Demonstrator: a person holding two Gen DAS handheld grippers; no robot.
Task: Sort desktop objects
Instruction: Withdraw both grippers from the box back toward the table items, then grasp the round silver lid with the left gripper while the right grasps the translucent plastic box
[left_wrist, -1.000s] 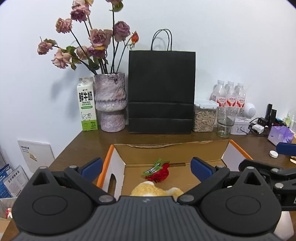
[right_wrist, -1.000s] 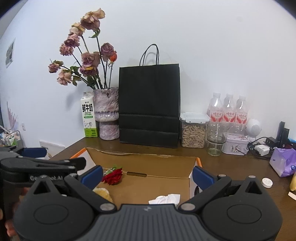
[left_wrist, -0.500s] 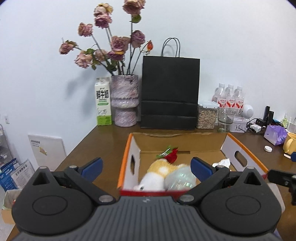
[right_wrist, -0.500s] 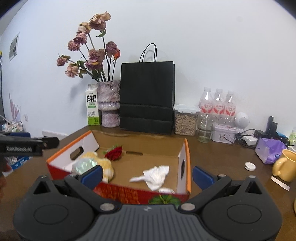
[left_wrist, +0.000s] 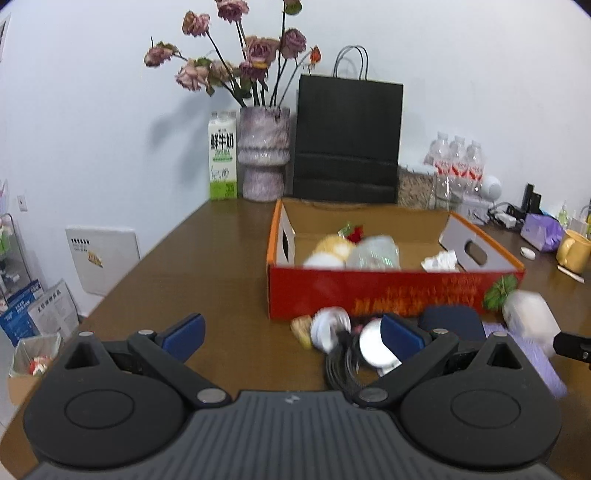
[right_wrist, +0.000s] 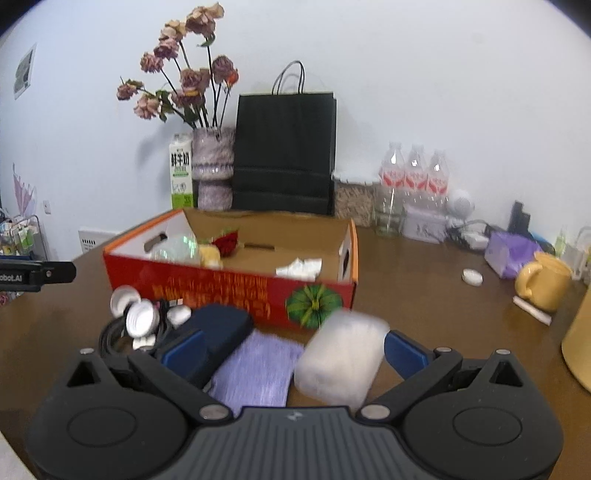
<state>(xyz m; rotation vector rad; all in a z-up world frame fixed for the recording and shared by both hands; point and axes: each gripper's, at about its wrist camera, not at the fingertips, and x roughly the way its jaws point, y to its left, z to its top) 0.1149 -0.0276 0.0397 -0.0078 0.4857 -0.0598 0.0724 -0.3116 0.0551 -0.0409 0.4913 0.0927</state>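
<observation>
Left gripper (left_wrist: 291, 332) is hovering above the brown tabletop (left_wrist: 207, 266), its fingers spread wide and gripping nothing. Right gripper (right_wrist: 291, 354) is likewise standing fully open and empty; a white translucent packet (right_wrist: 340, 356) and a purple cloth (right_wrist: 258, 369) are lying between its blue pads without visible contact. A dark blue case (right_wrist: 218, 328), black cable (right_wrist: 110, 336) and white round caps (right_wrist: 140, 319) are sitting just in front of the red cardboard box (right_wrist: 229, 288). Inside the box, a red flower (right_wrist: 226, 242), clear plastic item (right_wrist: 177, 249) and crumpled tissue (right_wrist: 301, 267) are resting. A yellow mug (right_wrist: 543, 282) is standing well apart, rightward.
</observation>
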